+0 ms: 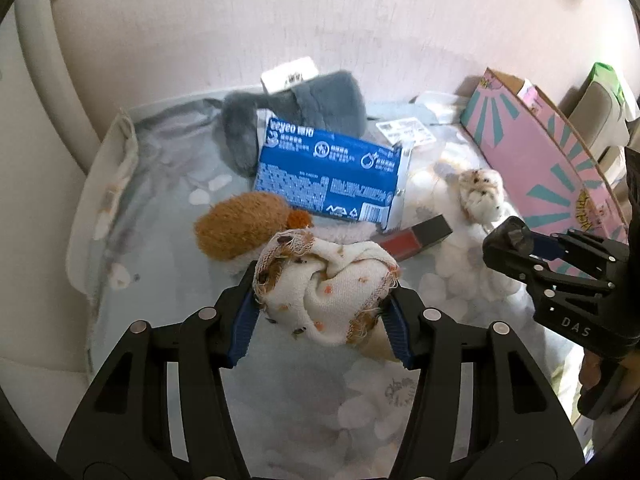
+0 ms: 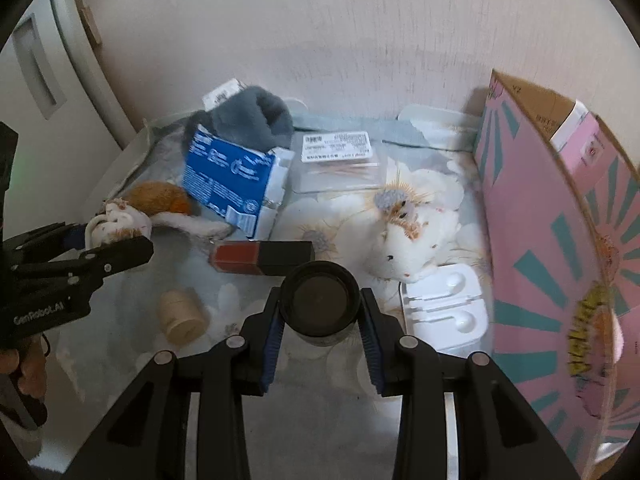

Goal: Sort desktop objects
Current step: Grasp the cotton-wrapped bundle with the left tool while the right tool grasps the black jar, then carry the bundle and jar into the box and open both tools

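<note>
My left gripper [image 1: 324, 300] is shut on a crumpled white cloth with orange specks [image 1: 328, 284], held above the floral table cover; it also shows in the right wrist view [image 2: 120, 220]. My right gripper [image 2: 320, 312] is shut on a round black jar [image 2: 318, 304], seen lid-on. A blue packet [image 1: 332, 172], a brown plush [image 1: 240, 224], a grey plush [image 1: 296, 112], a red-and-black lipstick box [image 2: 262, 258] and a white plush toy [image 2: 412, 248] lie on the table.
A pink cardboard box [image 2: 560, 240] stands open at the right. A white plastic tray [image 2: 444, 308] lies next to it. A beige cylinder [image 2: 182, 314] lies at the left front. A clear packet with a label [image 2: 340, 160] lies near the wall.
</note>
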Tool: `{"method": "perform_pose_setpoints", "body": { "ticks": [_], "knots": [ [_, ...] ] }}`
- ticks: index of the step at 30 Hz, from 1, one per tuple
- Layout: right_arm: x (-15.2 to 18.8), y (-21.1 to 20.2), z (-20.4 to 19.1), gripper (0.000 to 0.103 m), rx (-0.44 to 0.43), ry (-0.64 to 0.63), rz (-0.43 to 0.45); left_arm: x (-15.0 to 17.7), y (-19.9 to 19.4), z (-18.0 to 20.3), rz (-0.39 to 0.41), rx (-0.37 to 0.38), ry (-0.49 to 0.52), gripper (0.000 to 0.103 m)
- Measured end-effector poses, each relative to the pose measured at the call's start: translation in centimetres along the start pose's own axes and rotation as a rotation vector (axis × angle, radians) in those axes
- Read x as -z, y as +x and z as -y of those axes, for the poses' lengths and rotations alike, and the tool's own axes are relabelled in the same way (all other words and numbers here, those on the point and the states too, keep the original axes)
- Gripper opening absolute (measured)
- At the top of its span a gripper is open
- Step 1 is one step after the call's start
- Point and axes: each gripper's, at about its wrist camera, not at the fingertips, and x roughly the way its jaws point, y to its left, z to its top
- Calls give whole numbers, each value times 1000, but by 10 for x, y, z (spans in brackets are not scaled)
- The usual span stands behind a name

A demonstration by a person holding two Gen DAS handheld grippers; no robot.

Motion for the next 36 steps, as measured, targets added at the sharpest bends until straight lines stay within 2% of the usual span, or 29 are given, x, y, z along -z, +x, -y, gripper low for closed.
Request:
{"method": "perform_pose_setpoints", "body": {
  "ticks": [13,22,30,36],
  "knots": [
    [-15,-49,-4,33,-56,-22,6,-18,-51,15,31,4,15,52],
    [-37,-87,11,33,-97,-11,21,-48,-84,32,76,32,39,52],
    [-56,-117,38,33,-53,-46,44,-86,-97,67,105,84,91,52],
    [-57,-137,72,33,-7,-23,65,-117,-93,114,126,121,168,52]
  ]
}}
